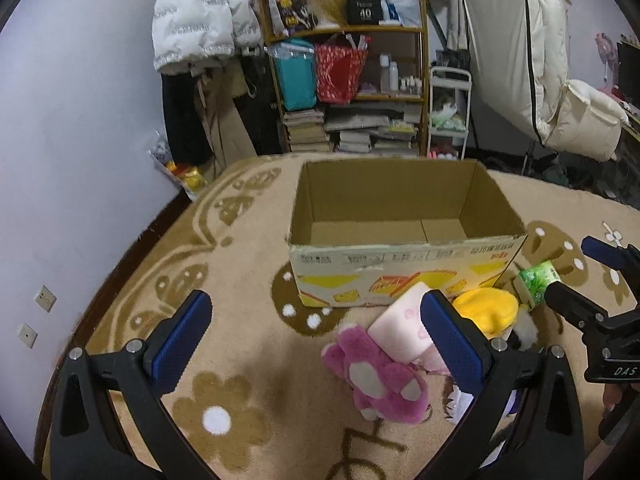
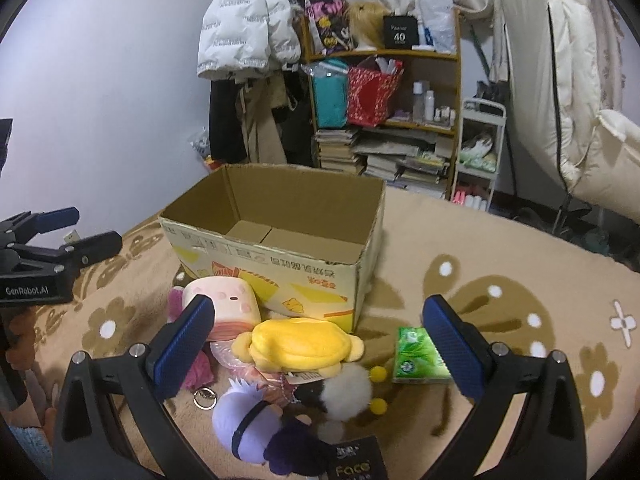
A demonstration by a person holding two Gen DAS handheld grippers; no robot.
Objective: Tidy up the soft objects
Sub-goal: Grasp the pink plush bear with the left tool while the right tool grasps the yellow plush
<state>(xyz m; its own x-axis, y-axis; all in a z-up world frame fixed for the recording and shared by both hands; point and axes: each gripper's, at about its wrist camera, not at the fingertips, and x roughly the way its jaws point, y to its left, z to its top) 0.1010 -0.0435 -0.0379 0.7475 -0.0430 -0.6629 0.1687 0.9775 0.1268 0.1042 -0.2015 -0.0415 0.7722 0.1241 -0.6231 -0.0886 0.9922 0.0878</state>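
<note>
Now hovering 2 grippers, left gripper [image 1: 316, 334] and right gripper [image 2: 318, 336], both spread wide, gripping nothing, over plush pile; cardboard box [image 2: 280, 264] sitting empty; judging first pick next: yellow plush [image 2: 300, 342].

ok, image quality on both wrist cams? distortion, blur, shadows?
Left wrist: strong fisheye bend with black corner vignette, cardboard box sharp, soft shadows. Right wrist: same bend, dim indoor light, yellow plush slightly soft, no glare, shelf legible.
</note>
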